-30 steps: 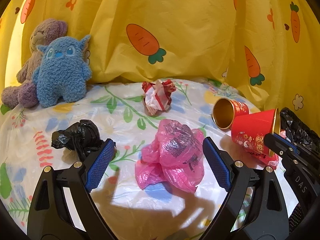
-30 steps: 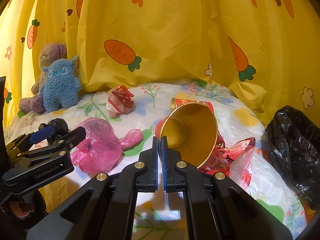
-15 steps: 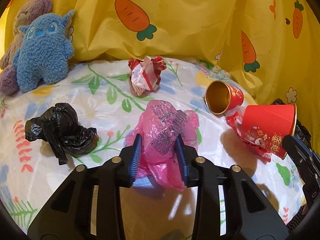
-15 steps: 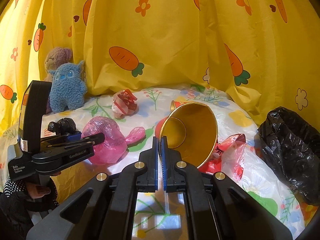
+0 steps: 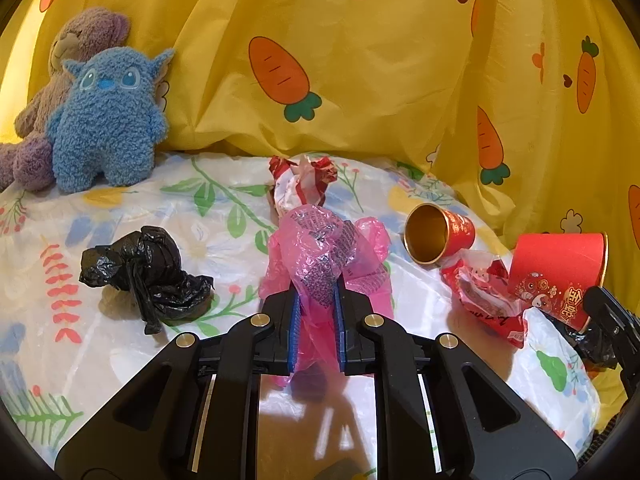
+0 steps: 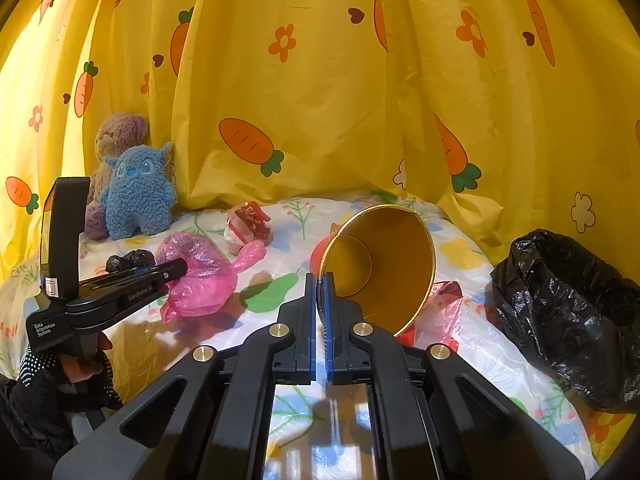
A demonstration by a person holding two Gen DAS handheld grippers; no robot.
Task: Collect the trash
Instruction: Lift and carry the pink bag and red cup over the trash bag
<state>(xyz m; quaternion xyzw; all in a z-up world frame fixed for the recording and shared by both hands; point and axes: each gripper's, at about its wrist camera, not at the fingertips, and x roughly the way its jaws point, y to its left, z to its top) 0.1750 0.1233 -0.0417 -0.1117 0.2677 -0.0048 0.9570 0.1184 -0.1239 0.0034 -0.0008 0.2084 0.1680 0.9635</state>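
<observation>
Two red paper cups (image 5: 560,276) (image 5: 438,234), two plush toys (image 5: 106,120) (image 5: 68,64), two crumpled red wrappers (image 5: 302,184) (image 5: 480,292), one pink plastic bag (image 5: 324,252), one crumpled black bag (image 5: 148,272), one open black trash bag (image 6: 568,312).

Floral plastic-covered tabletop (image 5: 224,208), crumpled black bag (image 5: 144,272), red-white wrapper ball (image 5: 300,184), small gold-lined red cup (image 5: 438,234) on its side, red wrapper (image 5: 480,292), blue plush (image 5: 106,120), purple plush (image 5: 36,120), open black trash bag (image 6: 568,312) at right edge.

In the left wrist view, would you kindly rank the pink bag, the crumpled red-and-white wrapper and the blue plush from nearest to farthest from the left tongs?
1. Pink bag, between the closing left tongs.
2. Red-and-white wrapper, just behind it.
3. Blue plush, far back left.
</observation>
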